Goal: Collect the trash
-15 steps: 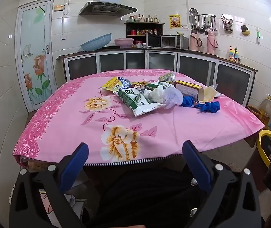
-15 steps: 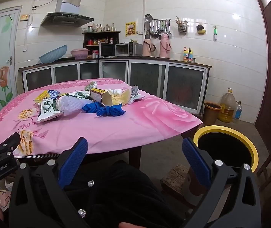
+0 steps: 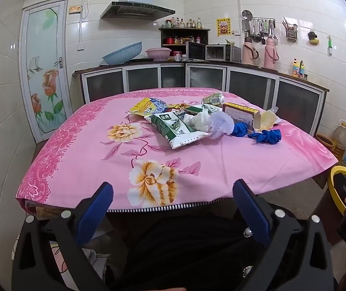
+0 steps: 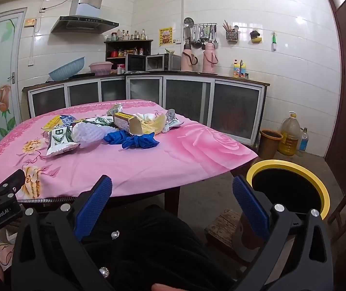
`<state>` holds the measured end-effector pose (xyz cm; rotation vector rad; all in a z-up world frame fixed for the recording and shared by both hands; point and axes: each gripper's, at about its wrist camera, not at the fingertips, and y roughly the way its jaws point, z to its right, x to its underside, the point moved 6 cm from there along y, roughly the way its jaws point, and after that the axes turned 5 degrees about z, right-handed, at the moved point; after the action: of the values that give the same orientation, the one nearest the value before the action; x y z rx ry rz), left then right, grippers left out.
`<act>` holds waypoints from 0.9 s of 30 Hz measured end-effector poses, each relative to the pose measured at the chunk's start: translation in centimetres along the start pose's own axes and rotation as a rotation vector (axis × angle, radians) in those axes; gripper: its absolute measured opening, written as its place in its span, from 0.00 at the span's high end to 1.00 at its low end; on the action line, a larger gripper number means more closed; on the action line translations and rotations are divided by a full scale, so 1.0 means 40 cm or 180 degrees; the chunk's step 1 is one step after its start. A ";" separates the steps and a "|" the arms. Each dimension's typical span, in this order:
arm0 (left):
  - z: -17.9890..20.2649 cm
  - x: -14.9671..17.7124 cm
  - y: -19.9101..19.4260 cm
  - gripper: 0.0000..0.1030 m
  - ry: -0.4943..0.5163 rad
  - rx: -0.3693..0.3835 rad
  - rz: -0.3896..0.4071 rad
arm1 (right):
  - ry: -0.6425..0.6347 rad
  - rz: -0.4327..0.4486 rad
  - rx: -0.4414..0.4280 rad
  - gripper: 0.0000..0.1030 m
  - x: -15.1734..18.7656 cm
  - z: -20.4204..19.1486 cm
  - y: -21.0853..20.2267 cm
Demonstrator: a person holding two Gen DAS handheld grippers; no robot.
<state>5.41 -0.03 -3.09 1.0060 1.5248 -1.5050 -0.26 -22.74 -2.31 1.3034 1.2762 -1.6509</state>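
Covering the tabletop is a pink floral tablecloth [image 3: 95,150], and the rubbish is sitting in a heap toward its far right corner: a green and white snack bag [image 3: 173,128], a yellow crinkled wrapper [image 3: 146,105], white foam netting [image 3: 219,123], crumpled blue gloves [image 3: 267,136] and an open yellow cardboard box [image 3: 242,112]. Behind it, dark-fronted kitchen cabinets [image 3: 250,84] are running along the white tiled wall, with two pink thermos flasks [image 3: 271,52] standing on the counter. A yellow-rimmed black bin [image 4: 289,186] is waiting on the floor off the near right corner.

Both claws are hanging below the near edge, over the person's dark clothing. The left gripper [image 3: 173,203] is gaping wide, nothing between its blue pads [image 3: 95,211]. The right gripper [image 4: 173,201] is spread just as wide, equally empty.

Against half a second ago, nothing is shifting: the heap is lying as it lay, and both claws are keeping the same wide spread and the same place.
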 end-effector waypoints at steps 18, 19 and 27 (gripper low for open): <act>0.004 -0.006 -0.004 0.07 0.0029 0.0018 -0.0007 | 0.0003 0.0001 0.0006 0.07 0.001 -0.001 0.000; 0.003 -0.006 -0.005 0.07 0.0028 0.0018 -0.0007 | 0.0003 0.0004 0.0006 0.07 0.000 -0.001 -0.001; 0.004 -0.003 -0.005 0.07 0.0032 0.0015 -0.0011 | 0.0007 0.0002 0.0005 0.07 0.001 -0.001 -0.002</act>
<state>5.28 -0.20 -2.91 1.0157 1.5314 -1.5088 -0.32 -22.69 -2.34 1.3065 1.2759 -1.6509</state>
